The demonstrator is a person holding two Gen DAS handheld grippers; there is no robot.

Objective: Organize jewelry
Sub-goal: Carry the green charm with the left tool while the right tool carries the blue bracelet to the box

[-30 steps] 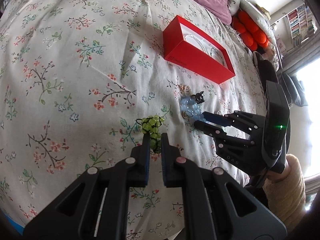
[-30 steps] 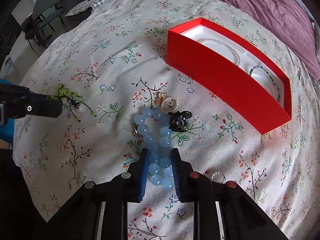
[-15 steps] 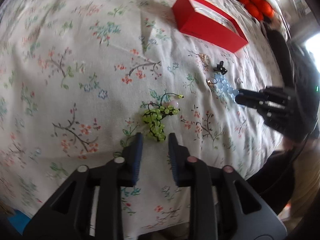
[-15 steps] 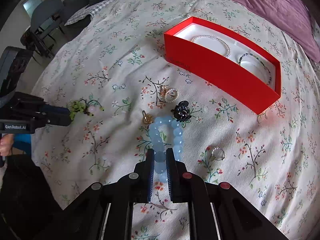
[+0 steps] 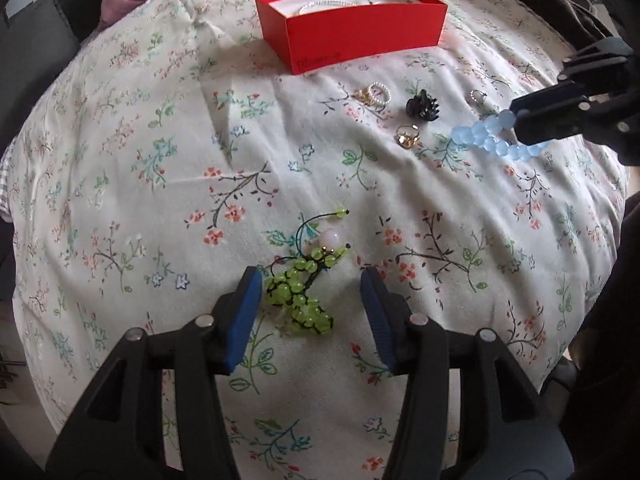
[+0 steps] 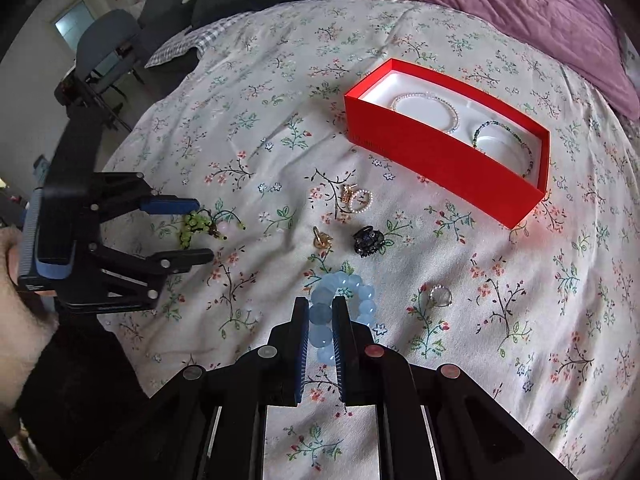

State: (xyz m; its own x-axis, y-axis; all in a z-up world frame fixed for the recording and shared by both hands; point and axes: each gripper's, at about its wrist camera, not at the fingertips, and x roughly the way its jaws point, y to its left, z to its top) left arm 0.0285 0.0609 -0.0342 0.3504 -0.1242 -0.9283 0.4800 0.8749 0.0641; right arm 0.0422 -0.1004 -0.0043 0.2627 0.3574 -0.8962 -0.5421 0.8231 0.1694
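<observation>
In the left wrist view the left gripper (image 5: 310, 300) fills the bottom of the frame, its jaws opening and standing well apart over the flowered bedspread (image 5: 120, 184); the green bead bracelet (image 5: 304, 284) lies on the cloth between the blue pads (image 5: 244, 312), close to the left one, and is not pinched. In the right wrist view the right gripper (image 6: 320, 320) at bottom centre is nearly closed, its pads clamped on one bead of the blue bracelet (image 6: 344, 292), whose loop curls just beyond the tips. In the left wrist view that bracelet hangs from the tongs at the right edge, lifted off the cloth. The red box (image 6: 444, 152) sits in the upper right of the right wrist view with a pearl bracelet (image 6: 426, 110) and a dark bead bracelet (image 6: 504, 140) inside on its white liner. Between the box and the tongs, loose on the cloth, lie a pearl ring with gold pieces (image 6: 358, 198), a gold ring (image 6: 320, 238), a black clip (image 6: 368, 240) and a silver ring (image 6: 440, 294). A hand (image 6: 16, 300) holds the left gripper at the left edge.
</observation>
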